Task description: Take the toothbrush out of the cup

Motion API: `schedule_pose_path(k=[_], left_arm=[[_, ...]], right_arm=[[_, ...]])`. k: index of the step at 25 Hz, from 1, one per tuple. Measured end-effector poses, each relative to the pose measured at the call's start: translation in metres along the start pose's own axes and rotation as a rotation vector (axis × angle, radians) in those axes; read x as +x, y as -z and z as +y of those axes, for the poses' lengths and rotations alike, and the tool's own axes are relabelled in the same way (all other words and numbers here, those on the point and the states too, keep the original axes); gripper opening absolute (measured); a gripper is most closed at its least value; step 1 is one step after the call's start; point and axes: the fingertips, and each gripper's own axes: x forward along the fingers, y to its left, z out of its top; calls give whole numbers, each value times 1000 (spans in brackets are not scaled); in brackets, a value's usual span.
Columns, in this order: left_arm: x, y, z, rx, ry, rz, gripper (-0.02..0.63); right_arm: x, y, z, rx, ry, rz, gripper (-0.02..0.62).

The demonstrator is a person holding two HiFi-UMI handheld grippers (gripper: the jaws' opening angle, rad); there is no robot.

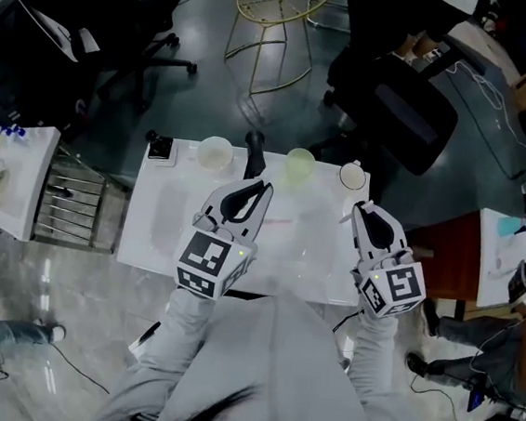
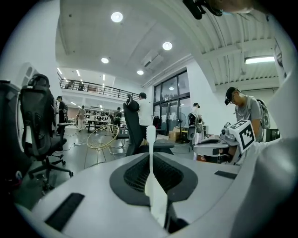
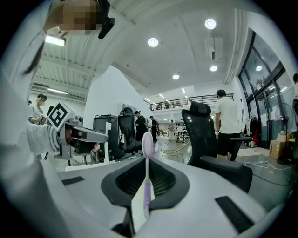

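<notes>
My left gripper (image 1: 261, 193) is pressed together on a white toothbrush (image 2: 151, 139), which runs along the jaws with its head sticking out past the tips. My right gripper (image 1: 363, 212) pinches a purple toothbrush (image 3: 147, 160) the same way. I hold both over the white table (image 1: 149, 230), the left one near its middle and the right one by its right edge. Neither brush is in a cup. Along the far edge stand a pale translucent cup (image 1: 215, 153), a green cup (image 1: 298, 167) and a small white cup (image 1: 353, 175), all apart from the grippers. A small black object (image 1: 161, 147) sits at the far left corner.
</notes>
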Motion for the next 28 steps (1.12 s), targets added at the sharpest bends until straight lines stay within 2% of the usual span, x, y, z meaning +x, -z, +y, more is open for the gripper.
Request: schedule_pose_path(k=[9,19,28], left_arm=[[-31,29,13,-22,-59,40,41],[-46,56,27,-53,-117,73,41],[-45,64,36,-63,-128,88,41]], right_arm=[[-12,12,10,69,11,-31,37],[-11,17,7,57,34,-17,35],[-1,17,13,54,26,-18,35]])
